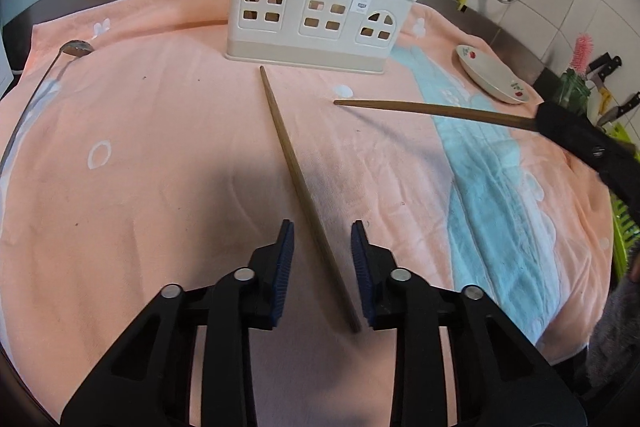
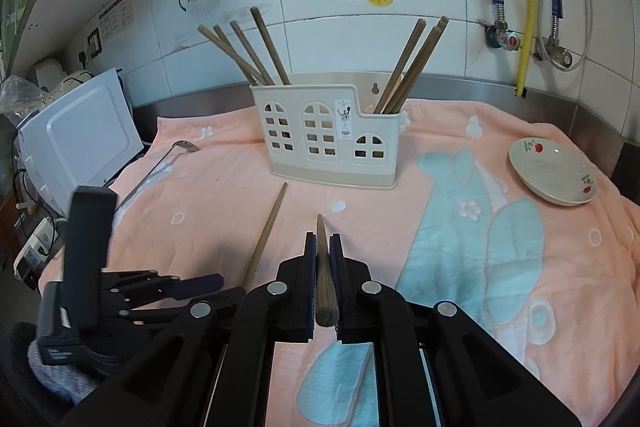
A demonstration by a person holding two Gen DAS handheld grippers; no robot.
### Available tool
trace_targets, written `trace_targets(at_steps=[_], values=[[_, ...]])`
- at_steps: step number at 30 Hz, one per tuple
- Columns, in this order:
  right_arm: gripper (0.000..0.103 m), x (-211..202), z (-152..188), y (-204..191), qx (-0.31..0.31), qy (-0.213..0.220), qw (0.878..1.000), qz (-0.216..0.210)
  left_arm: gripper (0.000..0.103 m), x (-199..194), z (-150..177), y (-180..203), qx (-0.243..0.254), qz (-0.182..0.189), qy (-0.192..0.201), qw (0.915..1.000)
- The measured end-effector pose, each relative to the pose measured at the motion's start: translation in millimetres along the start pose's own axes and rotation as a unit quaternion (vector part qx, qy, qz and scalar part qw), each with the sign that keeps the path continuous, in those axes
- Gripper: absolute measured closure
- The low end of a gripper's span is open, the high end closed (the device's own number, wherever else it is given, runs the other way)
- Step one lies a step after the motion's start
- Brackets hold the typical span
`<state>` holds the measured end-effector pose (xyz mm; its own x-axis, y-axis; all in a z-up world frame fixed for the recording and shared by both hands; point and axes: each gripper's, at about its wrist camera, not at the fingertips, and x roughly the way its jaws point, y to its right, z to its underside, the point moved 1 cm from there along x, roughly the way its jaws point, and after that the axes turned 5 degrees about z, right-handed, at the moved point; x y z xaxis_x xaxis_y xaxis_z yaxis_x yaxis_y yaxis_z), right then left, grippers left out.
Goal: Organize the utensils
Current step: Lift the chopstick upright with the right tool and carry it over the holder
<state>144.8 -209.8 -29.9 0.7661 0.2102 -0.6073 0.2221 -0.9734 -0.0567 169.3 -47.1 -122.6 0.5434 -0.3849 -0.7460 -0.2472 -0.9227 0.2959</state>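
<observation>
1. Right hand-held gripper (image 2: pixel 322 239): clamped on chopstick (image 2: pixel 325 279), lifted above towel (image 2: pixel 440 227)
2. Left hand-held gripper (image 1: pixel 322 227): narrow, straddling loose chopstick (image 1: pixel 296 171), pads apart from it
3. Holder (image 2: pixel 328 147): upright on towel, chopsticks inside

No text, brand or number can be read; a small printed label (image 2: pixel 345 121) is stuck on the front of the cream utensil holder (image 2: pixel 332 143), and a chart-like sticker (image 2: pixel 115 15) is seen on the wall tiles, both too small to make out.
</observation>
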Motion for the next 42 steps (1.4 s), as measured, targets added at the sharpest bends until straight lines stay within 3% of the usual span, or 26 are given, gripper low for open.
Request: trace_targets(at_steps=[5, 11, 18, 33, 42], values=[[0.096, -4.1, -2.7, 2.5, 0.000, 0.005, 1.000, 0.002, 0.080, 10.4, -0.8, 2.8, -0.001, -0.016, -0.004, 0.9999], [0.096, -7.1, -4.8, 3.0, -0.002, 0.008, 1.000, 0.004, 0.089, 19.5, 2.7, 10.7, 0.017, -0.043, -0.009, 0.9989], [0.096, -12.0, -8.3, 3.5, -0.004, 0.014, 1.000, 0.005, 0.097, 14.5, -1.8, 7.6, 0.020, -0.038, -0.013, 0.9990], [0.096, -17.2, -38.1, 8.1, -0.012, 0.029, 1.000, 0.002, 0.098, -72.9, -49.5, 17.4, 0.065, -0.005, 0.071, 0.9953], [0.096, -18.9, -69.7, 9.4, -0.019, 0.032, 0.999, -0.015, 0.098, -99.3, -83.9, 24.0, 0.091, -0.005, 0.098, 0.9911]])
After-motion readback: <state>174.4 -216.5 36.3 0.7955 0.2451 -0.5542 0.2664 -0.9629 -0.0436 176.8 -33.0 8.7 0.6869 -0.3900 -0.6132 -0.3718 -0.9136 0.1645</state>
